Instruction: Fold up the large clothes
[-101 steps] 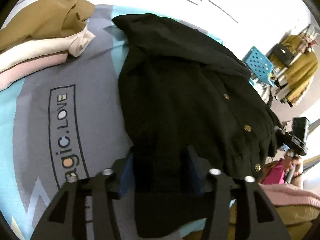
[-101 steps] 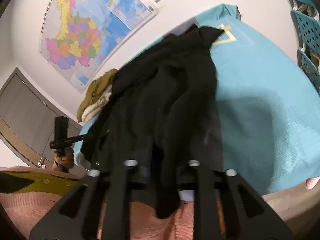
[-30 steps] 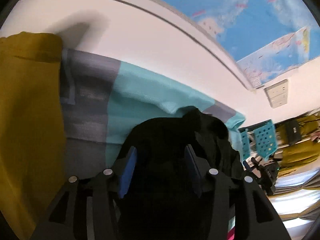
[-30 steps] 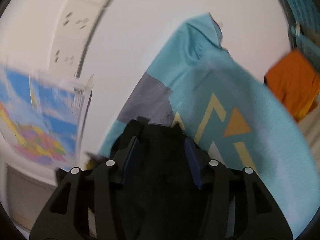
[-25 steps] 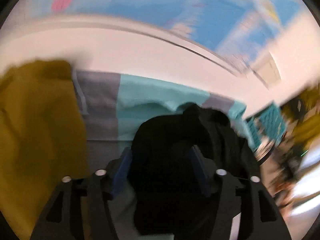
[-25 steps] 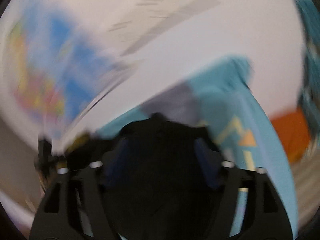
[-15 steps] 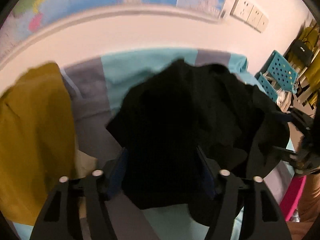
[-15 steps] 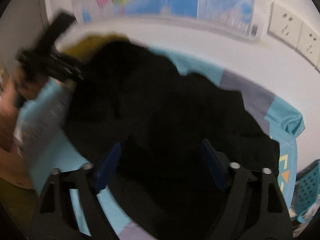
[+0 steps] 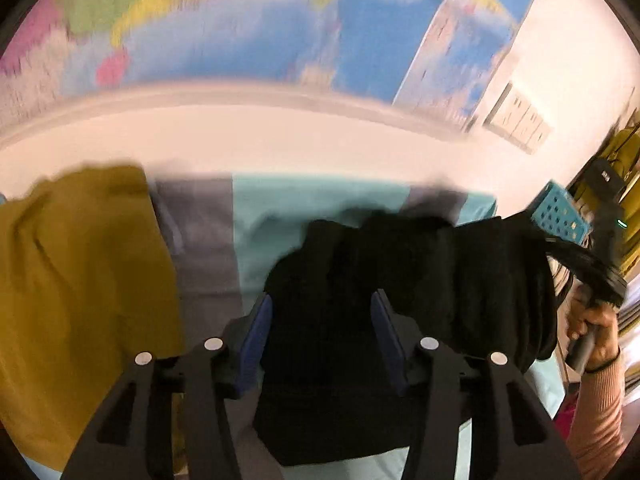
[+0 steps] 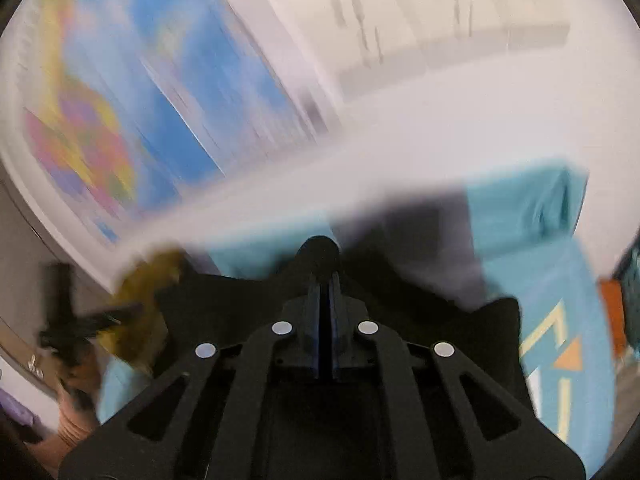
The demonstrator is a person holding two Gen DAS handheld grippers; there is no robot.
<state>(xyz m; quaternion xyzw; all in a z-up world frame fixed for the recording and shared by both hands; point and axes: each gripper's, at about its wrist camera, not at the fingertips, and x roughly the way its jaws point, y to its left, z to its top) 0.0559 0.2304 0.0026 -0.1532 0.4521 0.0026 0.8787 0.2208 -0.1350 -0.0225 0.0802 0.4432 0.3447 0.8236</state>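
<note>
The black garment (image 9: 404, 280) lies bunched on the teal and grey cloth-covered table (image 9: 304, 200). My left gripper (image 9: 320, 320) hangs over its near edge with blue pads (image 9: 256, 328) wide apart and black fabric between and below them. In the right wrist view my right gripper (image 10: 325, 284) has its pads pressed together over the black garment (image 10: 224, 300); I cannot tell whether cloth is pinched between them. The right gripper also shows in the left wrist view (image 9: 600, 280), at the garment's right side. Both views are blurred.
A mustard garment (image 9: 80, 288) lies on a stack at the left of the table. A wall with a map (image 9: 248, 24) and sockets (image 9: 516, 120) stands behind. A teal crate (image 9: 560, 216) and hanging clothes are at the right.
Both grippers carried the garment's near edge up and towards the wall, folding it over on itself. The right gripper's jaws have closed in the last half second. Both cameras are swinging.
</note>
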